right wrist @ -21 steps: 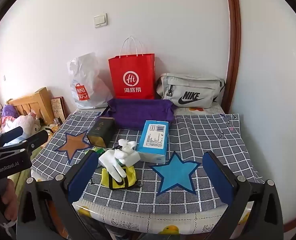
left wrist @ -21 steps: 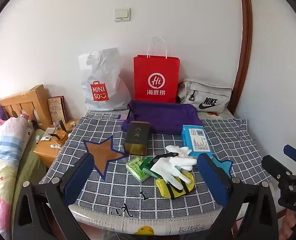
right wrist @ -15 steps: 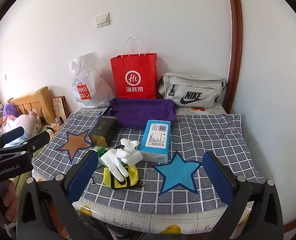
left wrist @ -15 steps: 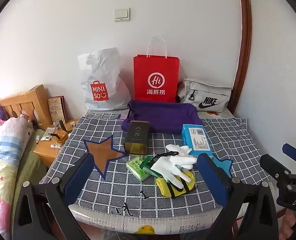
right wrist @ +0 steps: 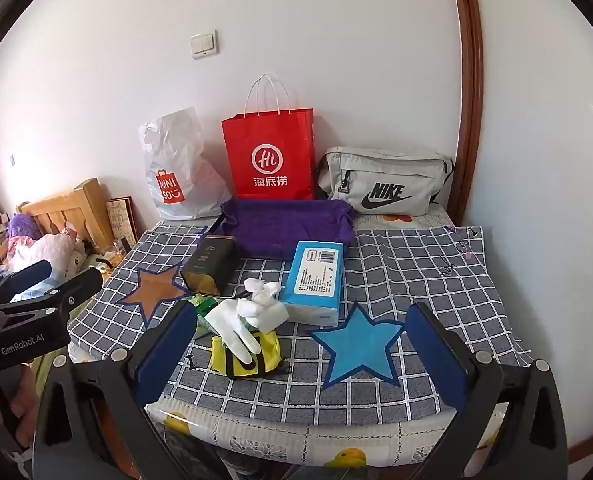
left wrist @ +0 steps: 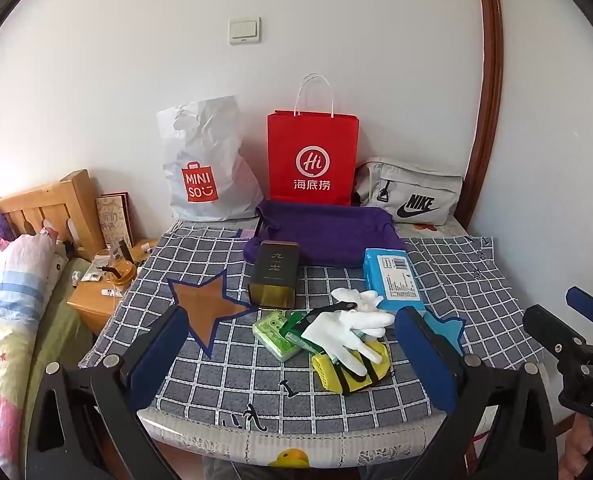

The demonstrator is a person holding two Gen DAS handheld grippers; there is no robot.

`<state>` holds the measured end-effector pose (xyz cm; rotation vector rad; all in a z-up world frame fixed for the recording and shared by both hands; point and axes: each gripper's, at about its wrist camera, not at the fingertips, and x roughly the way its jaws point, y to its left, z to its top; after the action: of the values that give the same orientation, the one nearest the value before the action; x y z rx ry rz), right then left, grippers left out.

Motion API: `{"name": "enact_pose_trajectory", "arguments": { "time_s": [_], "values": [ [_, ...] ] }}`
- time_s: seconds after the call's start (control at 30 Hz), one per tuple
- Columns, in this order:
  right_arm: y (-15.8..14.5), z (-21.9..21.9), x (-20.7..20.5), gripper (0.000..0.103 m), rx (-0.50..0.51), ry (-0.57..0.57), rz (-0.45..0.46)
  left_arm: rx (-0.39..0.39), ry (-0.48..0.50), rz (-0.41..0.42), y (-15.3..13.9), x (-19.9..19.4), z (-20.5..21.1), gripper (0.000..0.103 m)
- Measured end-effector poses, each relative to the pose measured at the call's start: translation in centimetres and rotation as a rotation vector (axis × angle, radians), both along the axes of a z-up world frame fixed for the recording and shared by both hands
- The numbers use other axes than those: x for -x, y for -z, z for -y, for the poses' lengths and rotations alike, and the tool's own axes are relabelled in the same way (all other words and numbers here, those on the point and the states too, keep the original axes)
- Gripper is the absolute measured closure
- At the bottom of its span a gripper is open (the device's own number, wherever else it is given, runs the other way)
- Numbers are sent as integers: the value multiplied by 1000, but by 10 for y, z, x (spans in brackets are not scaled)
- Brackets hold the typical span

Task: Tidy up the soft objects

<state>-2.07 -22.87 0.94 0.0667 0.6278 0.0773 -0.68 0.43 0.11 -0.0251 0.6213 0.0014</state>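
home bedroom, wooden headboard (left wrist: 52,204), patterned bedding (left wrist: 4,288), nightstand (left wrist: 96,300), shopping bags (left wrist: 312,160) against wall

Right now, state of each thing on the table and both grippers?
left gripper: open, empty
right gripper: open, empty
white gloves: loose, lying on the yellow pouch
yellow pouch: flat, under the gloves
green packet: lying flat
dark tin: on its side
blue tissue pack: lying flat
purple cloth tray: open
red paper bag: upright
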Motion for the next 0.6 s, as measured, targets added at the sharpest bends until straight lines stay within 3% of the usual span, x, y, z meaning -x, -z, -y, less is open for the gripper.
{"name": "enact_pose_trajectory", "arguments": {
  "time_s": [0.6],
  "values": [
    [-4,-1,6,0,-4,-5,13,-10,10,3,-5,2,7,0]
  ]
}}
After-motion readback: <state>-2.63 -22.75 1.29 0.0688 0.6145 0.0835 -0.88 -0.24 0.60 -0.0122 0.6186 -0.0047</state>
